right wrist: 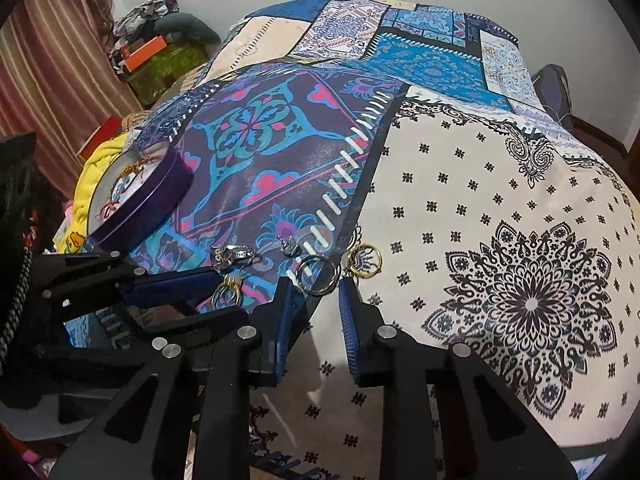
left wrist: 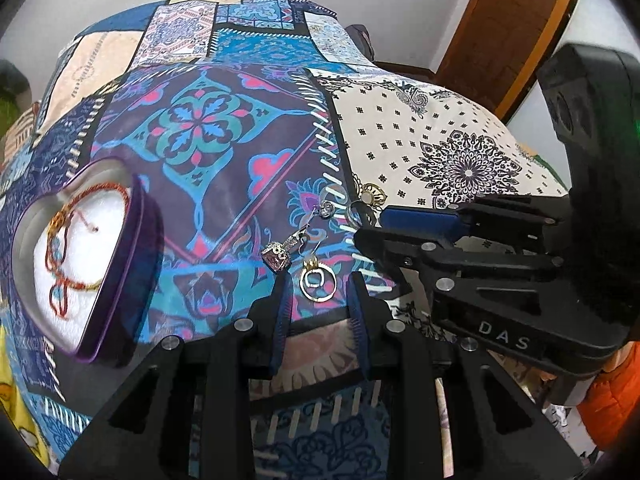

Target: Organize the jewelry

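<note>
Both grippers sit low over the cloth (left wrist: 240, 184) with the jewelry cluster just ahead of their tips. Left gripper (left wrist: 318, 304) is spread, nothing between the pads, gold hoop (left wrist: 317, 280) lying right in the gap at lower centre of the left view. Right gripper (right wrist: 318, 304) is also spread and empty, silver ring (right wrist: 316, 276) just past its tips at centre of the right view

Rest of the pile: chunky ring (left wrist: 277, 258) left of the hoop, small silver piece (left wrist: 326, 210) above it, gold lotus ring (right wrist: 363, 262) right of the silver ring on the white patch. Heart tin (left wrist: 140, 248) is at left of the left view, well apart from the pile, with a red cord bracelet (left wrist: 76, 240) already inside on the white liner

Risks as I see them:
- the two grippers are nearly touching; in the left view the right one's fingers cross just above the hoop. Closing or lifting both at once likely ends in a collision or knocks pieces around
- hoop lies flat on soft cloth, so pads may slide over it or pinch fabric and drag the whole cluster
- pieces sit close together; grabbing one could snag its neighbour
- busy print hides small silver items, easy to miss one
- thin hoop held edge-on may slip out on the carry to the tin
</note>
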`<state>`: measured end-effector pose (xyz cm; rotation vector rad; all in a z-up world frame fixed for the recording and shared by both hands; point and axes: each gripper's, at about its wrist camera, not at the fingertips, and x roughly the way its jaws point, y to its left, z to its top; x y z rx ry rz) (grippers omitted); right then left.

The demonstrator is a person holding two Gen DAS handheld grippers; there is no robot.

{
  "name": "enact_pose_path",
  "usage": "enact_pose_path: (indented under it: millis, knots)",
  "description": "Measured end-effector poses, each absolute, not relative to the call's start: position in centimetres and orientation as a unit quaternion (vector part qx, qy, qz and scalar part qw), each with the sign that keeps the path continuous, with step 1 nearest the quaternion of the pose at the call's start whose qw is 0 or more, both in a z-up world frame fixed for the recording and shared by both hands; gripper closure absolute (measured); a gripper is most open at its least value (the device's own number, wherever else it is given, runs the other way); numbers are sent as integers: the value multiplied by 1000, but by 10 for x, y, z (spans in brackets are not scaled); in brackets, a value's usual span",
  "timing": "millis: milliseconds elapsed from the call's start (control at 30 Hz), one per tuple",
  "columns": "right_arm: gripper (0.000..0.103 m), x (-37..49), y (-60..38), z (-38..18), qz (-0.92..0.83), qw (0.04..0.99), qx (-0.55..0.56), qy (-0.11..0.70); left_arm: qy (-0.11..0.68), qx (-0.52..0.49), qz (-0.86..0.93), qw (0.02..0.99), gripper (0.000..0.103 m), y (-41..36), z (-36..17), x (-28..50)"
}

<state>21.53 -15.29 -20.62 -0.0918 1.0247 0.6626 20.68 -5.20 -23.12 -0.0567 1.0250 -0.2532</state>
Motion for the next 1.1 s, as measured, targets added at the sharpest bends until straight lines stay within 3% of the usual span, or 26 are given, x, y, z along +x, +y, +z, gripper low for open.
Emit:
enact_pose_path:
  millis: [167, 733, 1100]
  knots:
    - [82, 219, -148, -207, 317, 820, -48, 475, 484, -19, -115, 867, 85, -52, -233, 209]
    - [83, 193, -163, -183, 310, 837, -35, 450, 474, -40, -114, 872, 85, -43, -223, 190]
    - [83, 169, -155, -140, 317, 858, -29, 403, 425, -43, -94, 899, 85, -27, -173, 157]
